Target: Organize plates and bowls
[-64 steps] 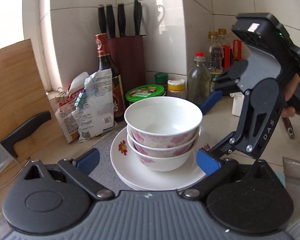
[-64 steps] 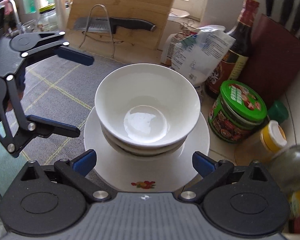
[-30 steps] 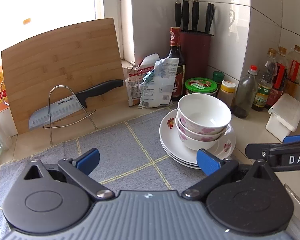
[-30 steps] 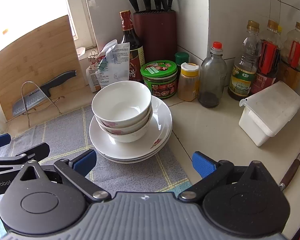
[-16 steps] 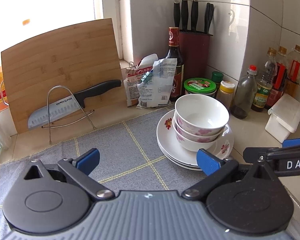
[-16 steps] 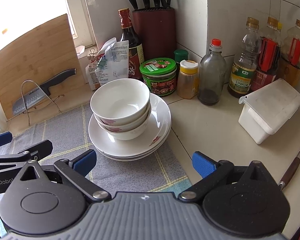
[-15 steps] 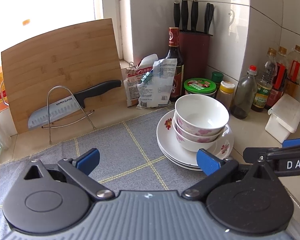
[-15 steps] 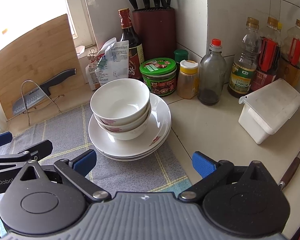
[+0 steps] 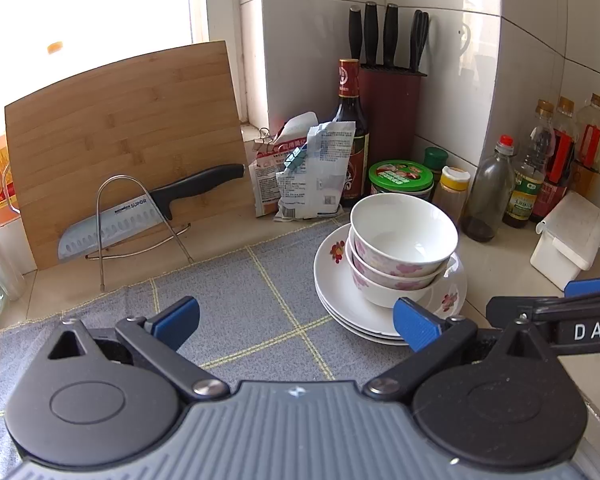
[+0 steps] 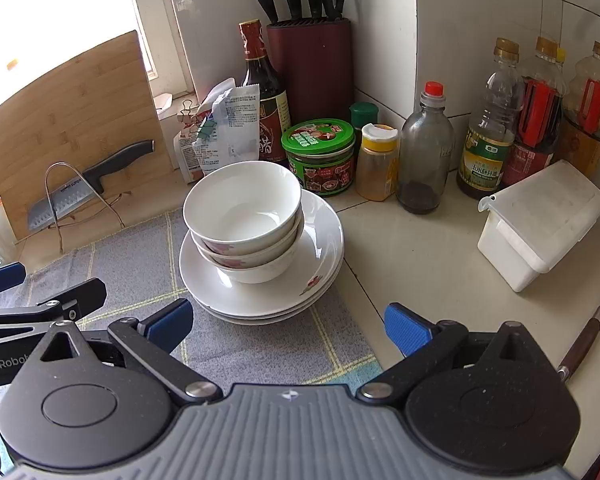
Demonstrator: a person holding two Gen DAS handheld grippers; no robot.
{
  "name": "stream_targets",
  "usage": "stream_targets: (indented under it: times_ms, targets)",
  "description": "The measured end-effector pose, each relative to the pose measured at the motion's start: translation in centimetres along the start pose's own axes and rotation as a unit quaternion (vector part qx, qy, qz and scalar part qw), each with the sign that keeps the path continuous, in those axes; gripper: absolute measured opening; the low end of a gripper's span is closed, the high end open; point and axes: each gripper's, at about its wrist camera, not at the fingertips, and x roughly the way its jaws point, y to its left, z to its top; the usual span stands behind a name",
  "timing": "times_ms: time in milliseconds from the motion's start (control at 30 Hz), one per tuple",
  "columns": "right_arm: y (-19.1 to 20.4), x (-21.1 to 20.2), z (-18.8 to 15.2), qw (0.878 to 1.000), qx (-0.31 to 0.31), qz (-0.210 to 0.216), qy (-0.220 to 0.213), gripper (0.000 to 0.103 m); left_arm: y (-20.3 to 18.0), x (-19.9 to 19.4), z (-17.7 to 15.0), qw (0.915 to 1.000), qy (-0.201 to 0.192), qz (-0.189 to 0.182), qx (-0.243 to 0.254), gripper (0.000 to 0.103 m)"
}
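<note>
Though earlier close, both tongs [image 9: 296,320] [image 10: 288,326] now back from bowls [image 9: 400,252], open.

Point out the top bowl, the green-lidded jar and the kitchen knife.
top bowl [image 10: 242,208]: right wrist view, on its white inside wall.
green-lidded jar [image 10: 318,136]: right wrist view, on the green lid.
kitchen knife [image 9: 108,228]: left wrist view, on the blade resting in the wire stand.

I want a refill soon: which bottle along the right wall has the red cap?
The clear glass bottle, nearly empty with dark dregs, beside the yellow-lidded jar. The bottles further right have gold-coloured caps.
</note>
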Motion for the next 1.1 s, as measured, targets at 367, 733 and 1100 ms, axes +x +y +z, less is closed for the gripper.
stream_targets:
  times_ms: [367, 733, 1100]
  targets:
    - [0.07, 0.03, 0.04, 1.000, -0.001, 0.001, 0.001, 0.103, 0.38, -0.08, -0.01, 1.0000, 0.000, -0.001, -0.002, 0.102]
    - [0.28, -0.03, 0.11, 1.000, -0.003, -0.002, 0.001, 0.103, 0.46, -0.11, 0.01, 1.0000, 0.000, -0.001, -0.001, 0.102]
    - [0.20, -0.08, 0.33, 1.000, -0.004, -0.004, 0.000, 0.103, 0.58, -0.01, 0.17, 1.0000, 0.002, -0.002, -0.004, 0.102]
